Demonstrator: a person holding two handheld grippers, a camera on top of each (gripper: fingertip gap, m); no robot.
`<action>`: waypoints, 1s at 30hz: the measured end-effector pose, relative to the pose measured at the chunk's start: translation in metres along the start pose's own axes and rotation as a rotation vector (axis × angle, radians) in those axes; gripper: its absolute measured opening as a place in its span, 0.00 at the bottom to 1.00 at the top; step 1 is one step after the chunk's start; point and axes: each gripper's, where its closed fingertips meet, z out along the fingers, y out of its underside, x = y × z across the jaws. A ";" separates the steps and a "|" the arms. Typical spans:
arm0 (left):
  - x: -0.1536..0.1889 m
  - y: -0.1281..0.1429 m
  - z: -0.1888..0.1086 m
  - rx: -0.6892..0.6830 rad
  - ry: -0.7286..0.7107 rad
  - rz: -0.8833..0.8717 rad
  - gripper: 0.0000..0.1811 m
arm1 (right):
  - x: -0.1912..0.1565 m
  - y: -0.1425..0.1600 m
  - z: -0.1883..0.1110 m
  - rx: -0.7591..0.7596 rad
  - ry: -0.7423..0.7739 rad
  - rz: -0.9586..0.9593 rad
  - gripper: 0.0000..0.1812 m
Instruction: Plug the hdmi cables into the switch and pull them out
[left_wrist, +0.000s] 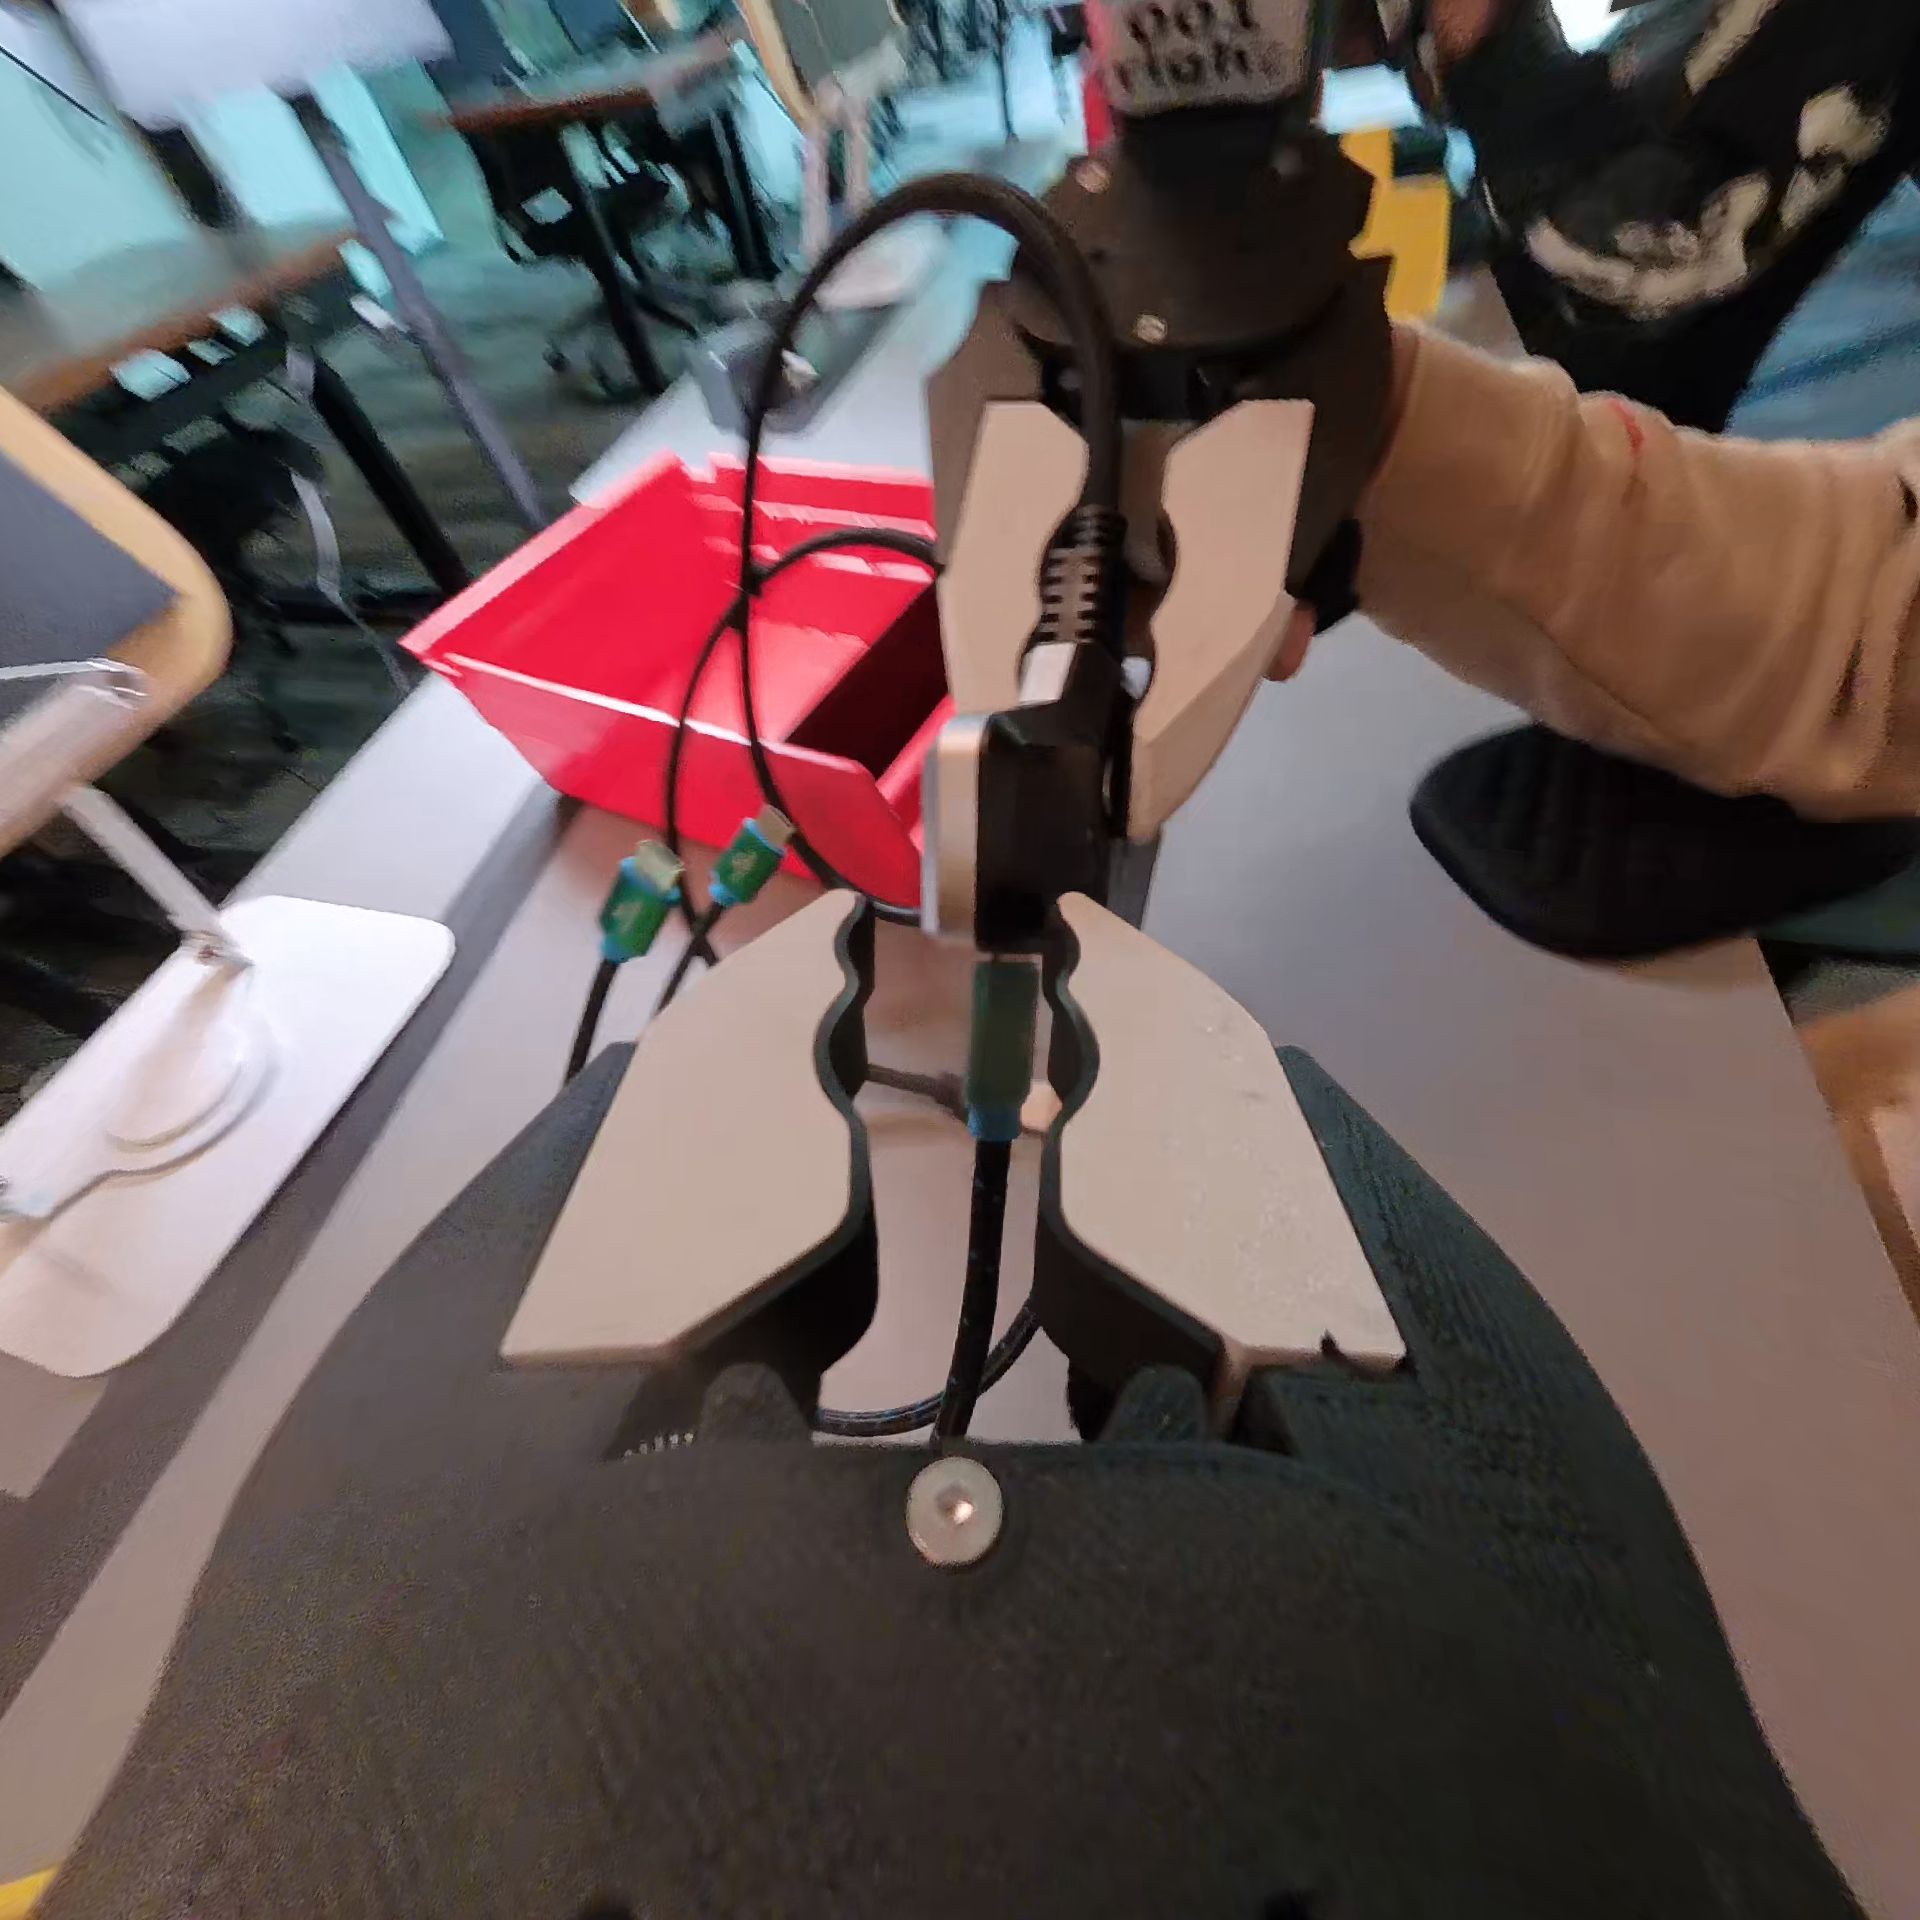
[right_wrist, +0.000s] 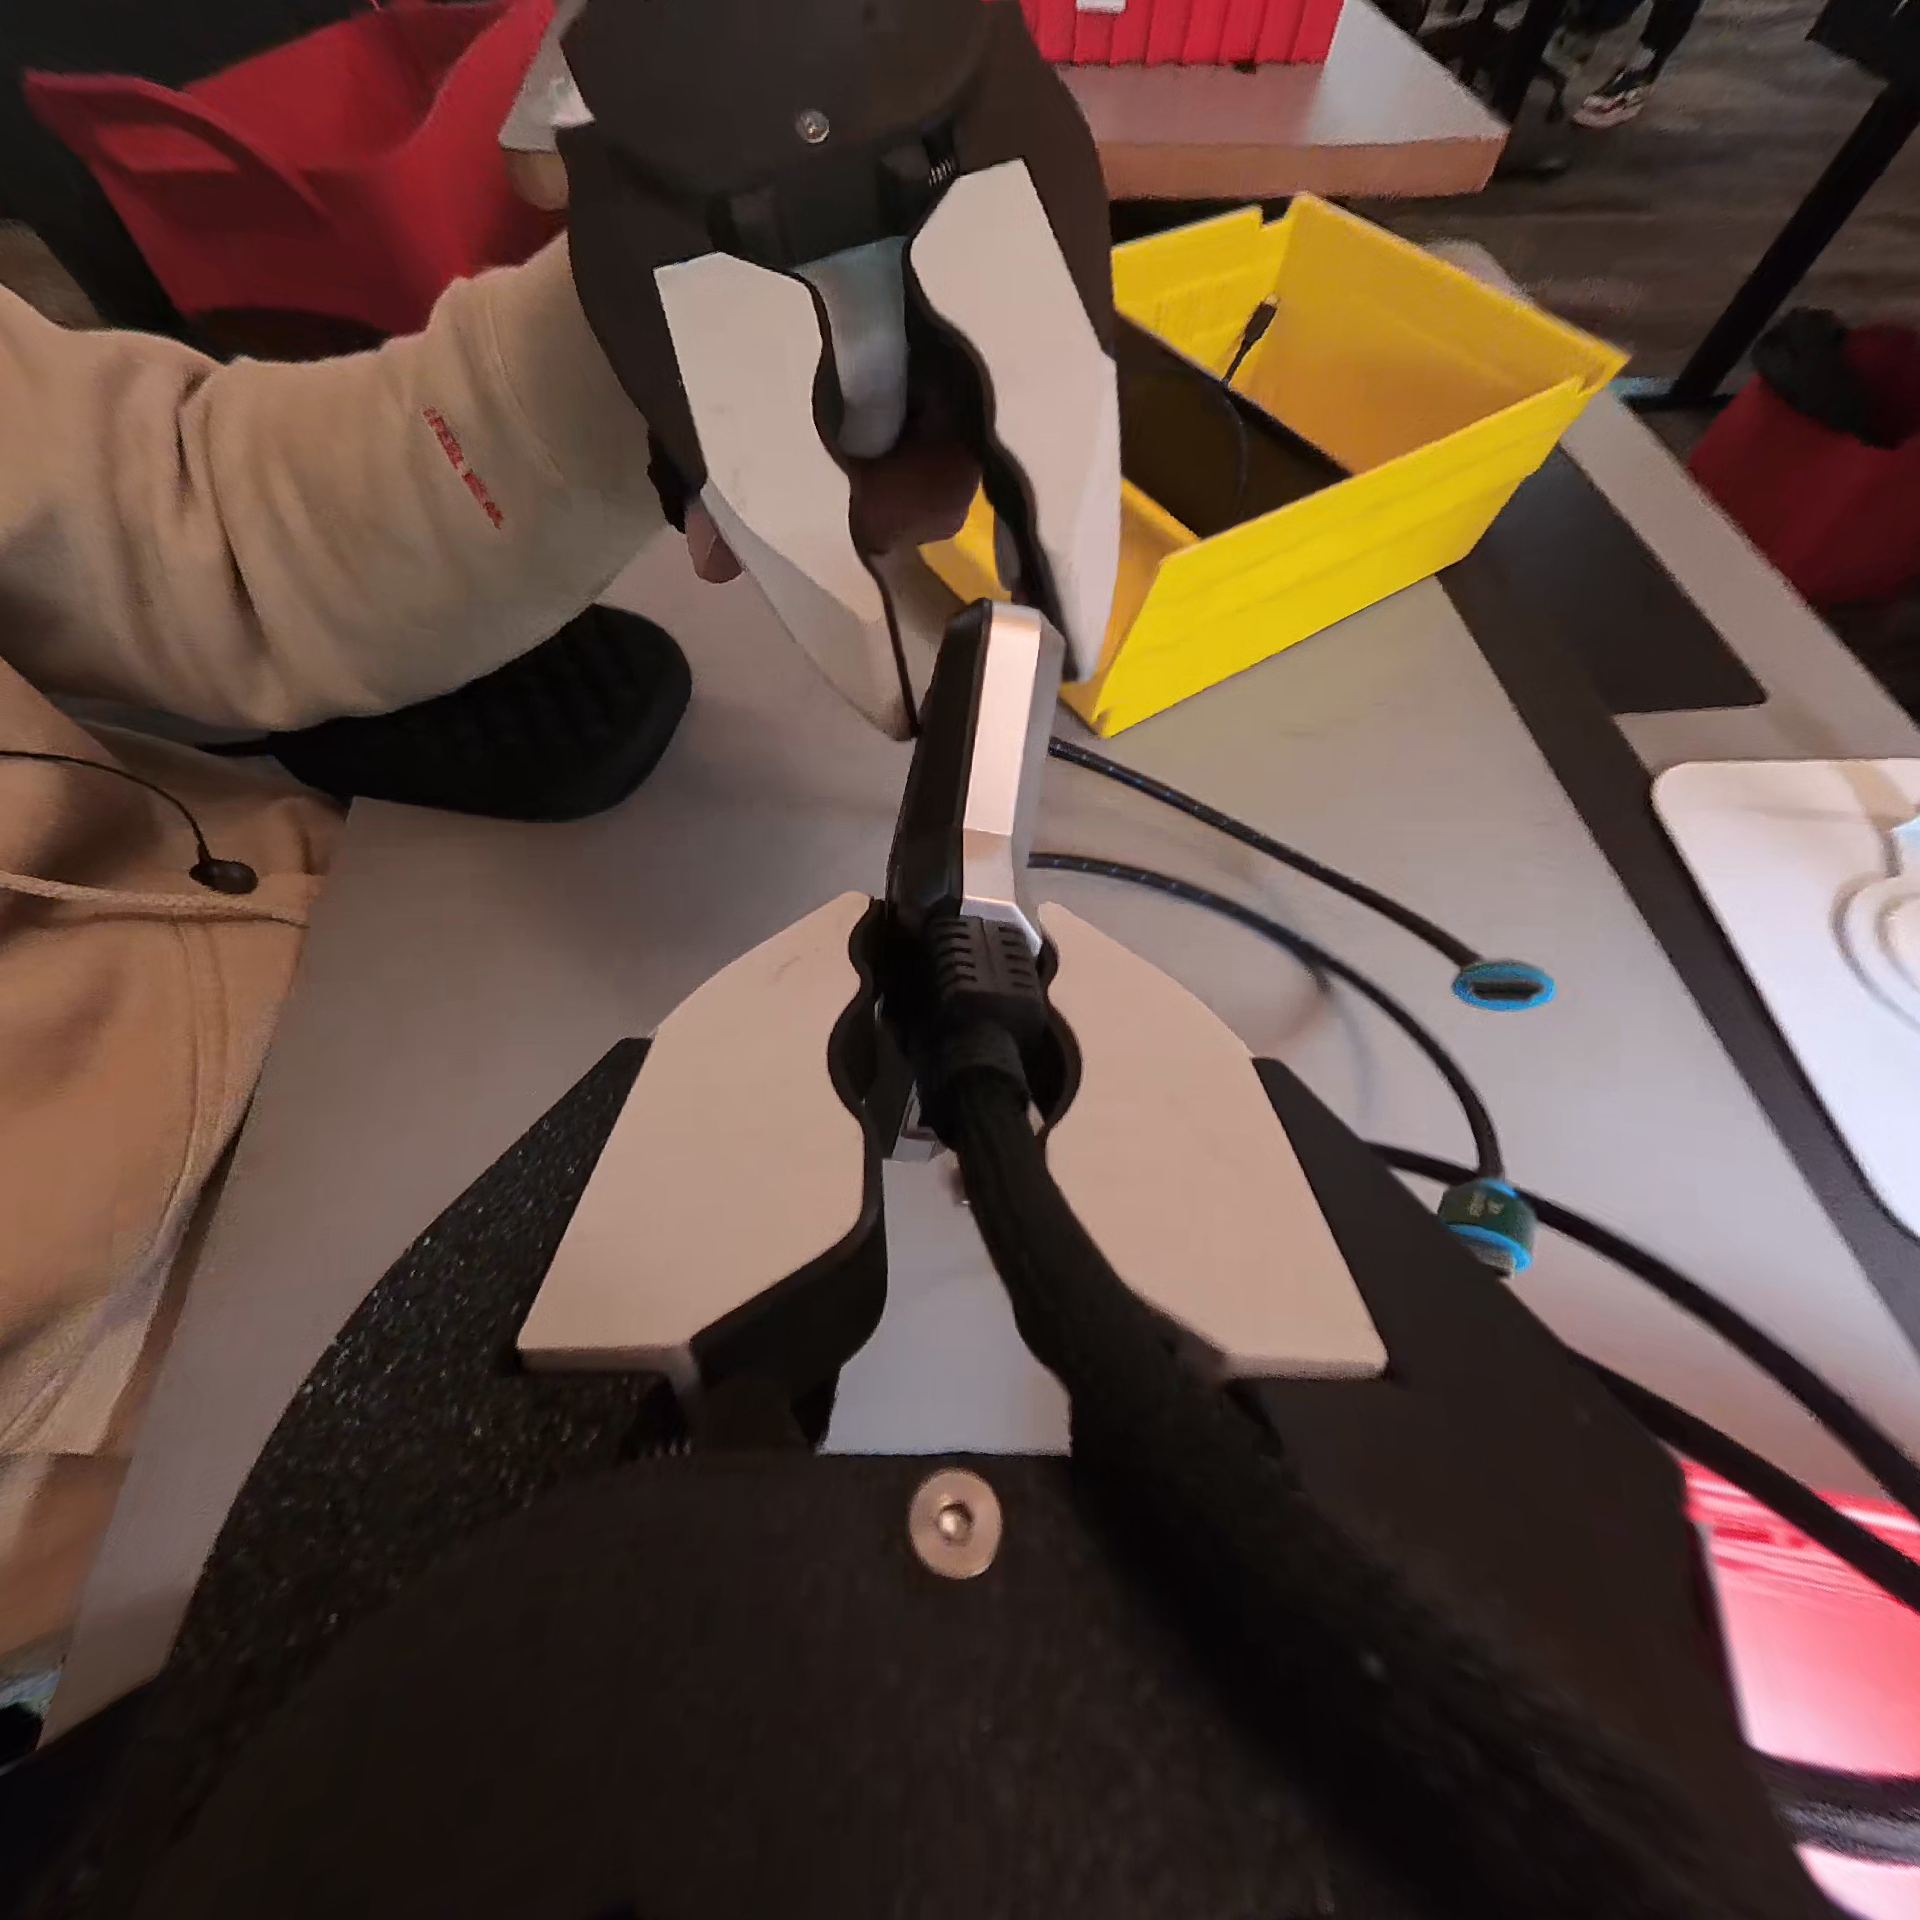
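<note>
My right gripper (right_wrist: 961, 935) is shut on the near end of the silver and black switch (right_wrist: 982, 769), beside its thick black cable (right_wrist: 1039, 1164), and holds it edge-up above the table. My left gripper (left_wrist: 966, 920) faces it from the other end. Its jaws stand partly open around a green HDMI plug (left_wrist: 1003, 1029) seated in the switch (left_wrist: 997, 821); the plug rests against the right finger (left_wrist: 1174, 1122). Two more green plugs (left_wrist: 639, 899) (left_wrist: 748, 857) lie loose on the table. They also show in the right wrist view (right_wrist: 1503, 987) (right_wrist: 1481, 1221).
A red bin (left_wrist: 665, 665) stands behind the switch on the left gripper's far side, a yellow bin (right_wrist: 1351, 468) on the other. A white monitor stand base (left_wrist: 197, 1091) lies at the table edge. A person's beige sleeve (left_wrist: 1610, 582) and a black pad (left_wrist: 1621, 852) are close by. One gripper's finger ends stand about 5 cm off the other's.
</note>
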 end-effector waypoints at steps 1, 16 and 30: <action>-0.007 -0.009 -0.006 0.046 -0.038 -0.009 0.18 | 0.001 -0.007 -0.005 0.004 0.015 -0.010 0.14; -0.085 -0.037 -0.109 0.415 -0.518 -0.292 0.17 | 0.037 -0.172 -0.126 -0.147 0.305 -0.065 0.14; -0.004 0.100 -0.043 0.099 -0.340 -0.410 0.18 | 0.139 -0.119 -0.188 -0.476 0.555 -0.180 0.14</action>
